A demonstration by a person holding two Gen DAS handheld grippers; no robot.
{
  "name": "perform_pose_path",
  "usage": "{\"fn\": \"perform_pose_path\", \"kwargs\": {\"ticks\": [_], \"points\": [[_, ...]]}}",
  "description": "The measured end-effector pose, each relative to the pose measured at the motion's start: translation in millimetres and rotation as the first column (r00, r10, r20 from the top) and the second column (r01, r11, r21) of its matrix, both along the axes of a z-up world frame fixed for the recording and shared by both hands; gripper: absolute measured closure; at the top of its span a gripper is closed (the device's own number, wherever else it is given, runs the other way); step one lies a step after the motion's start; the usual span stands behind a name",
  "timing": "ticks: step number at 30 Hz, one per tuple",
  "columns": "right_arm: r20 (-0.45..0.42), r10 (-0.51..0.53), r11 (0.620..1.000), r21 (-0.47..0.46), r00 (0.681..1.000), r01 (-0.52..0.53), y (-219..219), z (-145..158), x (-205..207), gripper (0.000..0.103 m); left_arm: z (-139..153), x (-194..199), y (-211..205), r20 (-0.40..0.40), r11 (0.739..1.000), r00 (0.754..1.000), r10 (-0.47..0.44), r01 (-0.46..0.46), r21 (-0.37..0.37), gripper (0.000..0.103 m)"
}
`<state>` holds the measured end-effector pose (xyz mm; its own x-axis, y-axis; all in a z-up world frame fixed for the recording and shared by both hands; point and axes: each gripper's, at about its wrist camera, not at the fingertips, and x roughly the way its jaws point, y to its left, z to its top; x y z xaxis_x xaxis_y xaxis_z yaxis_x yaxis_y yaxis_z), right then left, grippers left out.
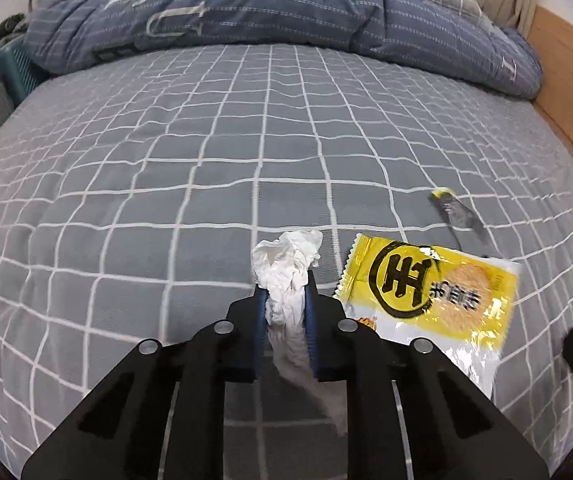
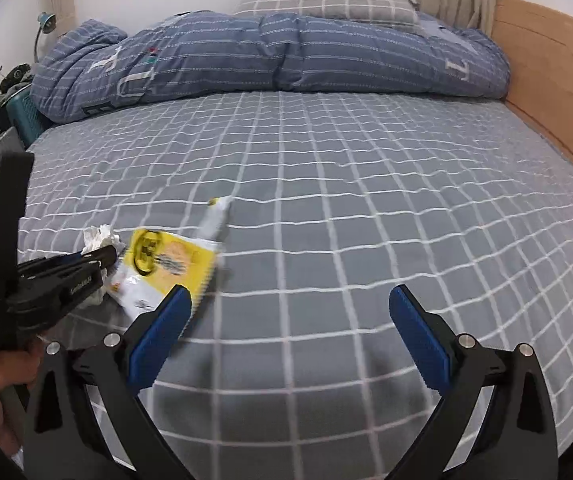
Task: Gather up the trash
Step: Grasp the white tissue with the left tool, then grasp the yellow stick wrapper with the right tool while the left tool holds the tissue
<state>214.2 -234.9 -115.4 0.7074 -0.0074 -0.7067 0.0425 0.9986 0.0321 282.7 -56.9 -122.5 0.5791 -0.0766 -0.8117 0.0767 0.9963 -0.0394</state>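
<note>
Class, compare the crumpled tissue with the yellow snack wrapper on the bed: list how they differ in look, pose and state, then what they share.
1. The tissue is plain white and crumpled; the wrapper is yellow, printed and glossy.
2. The tissue is bunched up; the wrapper lies nearly flat.
3. The tissue is pinched in the left gripper; the wrapper lies loose on the bed, held by nothing.
Shared: both are litter on the checked sheet, side by side.

The yellow snack wrapper (image 1: pixel 430 296), lying just right of the left gripper (image 1: pixel 286 300) and its closed jaws, bears a large black character "王" inside a black ring, with smaller black characters beside it too blurred to read. The blue quilt (image 1: pixel 246 12), far ahead of the jaws, carries big pale letters, among them "Y", "U" and "I". White print on the left gripper's side is illegible.
</note>
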Motion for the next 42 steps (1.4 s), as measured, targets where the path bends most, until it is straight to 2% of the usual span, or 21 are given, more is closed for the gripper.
{"fn": "perform_pose_path", "kwargs": {"ticks": [9,15,22,25,27,30,36,42], "points": [[-0.012,0.089,0.996,0.000,0.996,-0.089,64.8,-4.0,26.3,0.008,23.3,-23.0,47.6,0.040,0.998,0.997,0.058,-0.058,0.001,0.088],[-0.071,0.084,0.996,0.006,0.994,-0.084,91.9,-22.4,52.4,0.008,21.7,-25.6,76.8,0.033,0.995,0.995,0.097,-0.097,0.011,0.088],[-0.182,0.062,0.998,0.008,0.981,-0.062,96.4,-55.7,82.2,0.013,24.3,-23.6,83.3,0.032,0.995,0.995,0.095,-0.095,-0.012,0.088],[-0.192,0.063,0.998,-0.012,0.979,-0.066,100.3,-57.7,85.0,0.030,25.0,-23.1,81.4,0.033,0.996,0.995,0.094,-0.093,-0.017,0.088],[-0.197,0.059,0.997,-0.027,0.979,-0.066,100.9,-58.3,85.0,0.047,24.5,-23.0,80.0,0.030,0.996,0.995,0.092,-0.092,-0.020,0.088],[-0.208,0.082,0.995,-0.031,0.975,-0.090,102.2,-59.1,83.6,0.063,24.5,-21.9,76.5,0.029,0.996,0.996,0.087,-0.086,-0.017,0.088],[-0.210,0.095,0.995,-0.015,0.973,-0.101,98.7,-59.0,81.2,0.083,26.6,-22.8,73.1,0.033,0.996,0.996,0.084,-0.083,-0.014,0.088],[-0.182,0.108,0.994,-0.001,0.977,-0.110,95.7,-49.5,76.9,0.092,26.5,-22.7,71.3,0.023,0.996,0.996,0.082,-0.081,-0.029,0.088]]}}
